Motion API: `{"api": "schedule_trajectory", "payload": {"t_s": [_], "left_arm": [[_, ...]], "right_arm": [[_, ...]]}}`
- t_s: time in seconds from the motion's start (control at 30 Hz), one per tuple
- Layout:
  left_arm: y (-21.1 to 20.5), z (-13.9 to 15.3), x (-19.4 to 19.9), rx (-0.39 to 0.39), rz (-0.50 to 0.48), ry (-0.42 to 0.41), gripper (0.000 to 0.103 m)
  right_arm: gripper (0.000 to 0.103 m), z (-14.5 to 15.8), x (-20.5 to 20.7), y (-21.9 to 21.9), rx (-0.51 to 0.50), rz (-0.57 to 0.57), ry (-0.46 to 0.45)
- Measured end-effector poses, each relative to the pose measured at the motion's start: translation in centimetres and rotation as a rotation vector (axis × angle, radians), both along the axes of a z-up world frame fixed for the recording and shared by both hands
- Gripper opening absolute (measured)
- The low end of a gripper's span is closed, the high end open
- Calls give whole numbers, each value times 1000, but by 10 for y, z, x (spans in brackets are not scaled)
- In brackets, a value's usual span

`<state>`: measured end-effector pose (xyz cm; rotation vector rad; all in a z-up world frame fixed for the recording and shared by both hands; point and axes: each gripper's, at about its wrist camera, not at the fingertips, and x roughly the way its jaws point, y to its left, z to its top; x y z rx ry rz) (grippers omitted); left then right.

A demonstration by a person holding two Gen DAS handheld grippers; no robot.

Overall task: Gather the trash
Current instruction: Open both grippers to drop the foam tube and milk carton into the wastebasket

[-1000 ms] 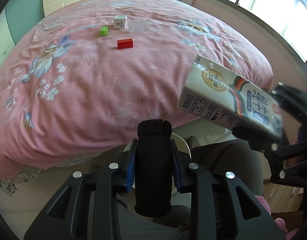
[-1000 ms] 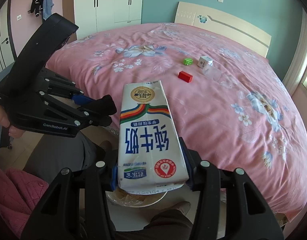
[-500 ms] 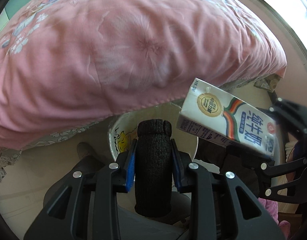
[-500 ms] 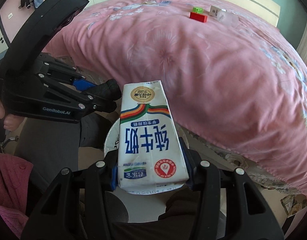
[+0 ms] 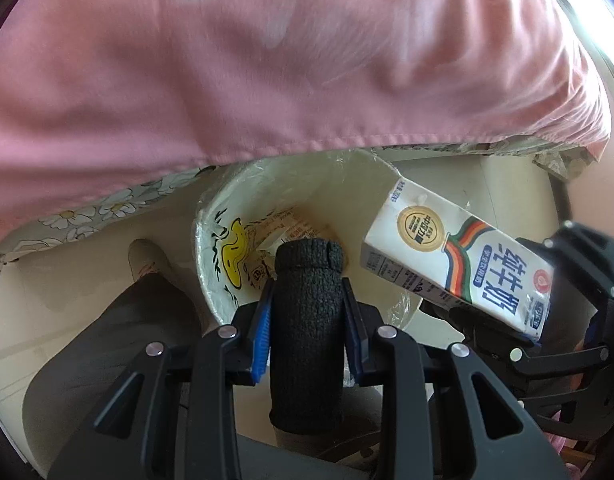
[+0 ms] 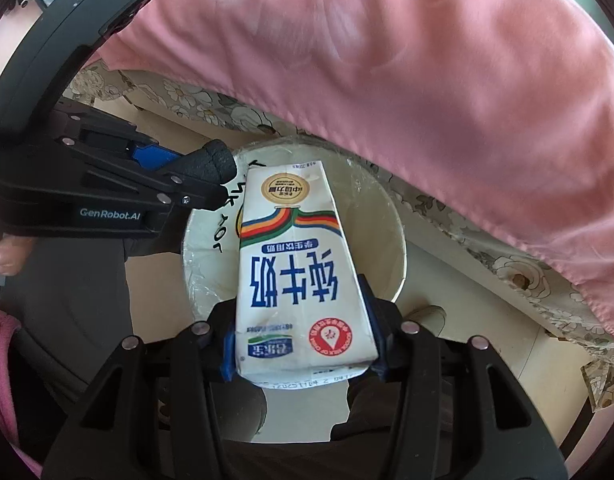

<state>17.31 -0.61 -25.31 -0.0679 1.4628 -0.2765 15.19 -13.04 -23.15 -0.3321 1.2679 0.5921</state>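
My left gripper (image 5: pixel 309 292) is shut on a black foam tube (image 5: pixel 307 328), which points down into a round cream trash bin (image 5: pixel 211 280) with a yellow cartoon print. Paper scraps lie at the bin's bottom. My right gripper (image 6: pixel 301 344) is shut on a white milk carton (image 6: pixel 295 276) with blue lettering and a rainbow stripe, hanging over the same bin (image 6: pixel 395 232). The carton (image 5: pixel 459 268) shows at the right of the left wrist view, over the bin's right rim. The left gripper (image 6: pixel 211 176) with its tube shows at the left of the right wrist view.
A pink bedspread (image 5: pixel 267 60) hangs over the bed edge just above the bin, with a floral skirt below it. A person's dark trouser leg (image 5: pixel 119 344) and shoe (image 5: pixel 147 260) stand left of the bin. Pale floor (image 6: pixel 467 300) surrounds it.
Both grippers have dropped from above the bed down to the bin beside it and tipped downward. The tube and the carton stay held; the bed top has left the views.
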Motion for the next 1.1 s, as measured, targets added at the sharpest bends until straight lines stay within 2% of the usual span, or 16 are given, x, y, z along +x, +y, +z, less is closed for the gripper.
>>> {"api": "schedule_trajectory", "payload": {"t_s": [0.5,0.87,0.97,1.0,1.03,1.1], "left_arm": [[8,-91,20,-26,75,132,33],[0,-121,34,-45,86,168,33],[-2,-124,35,-37,87,171,38],[-3,-124,35,-30,90,174,45],[-3,-126,35,-26,93,174,51],[-3,-128,36,-18,96,168,54]], "right_arm": [[50,-86,29,22,-121,-57,177],[51,-125,47,26,-152,-94,247],[51,-128,49,29,-159,-81,242],[51,-127,46,27,-157,-80,240],[55,-127,46,27,-161,-80,239],[59,-127,45,27,-170,-81,230]]}}
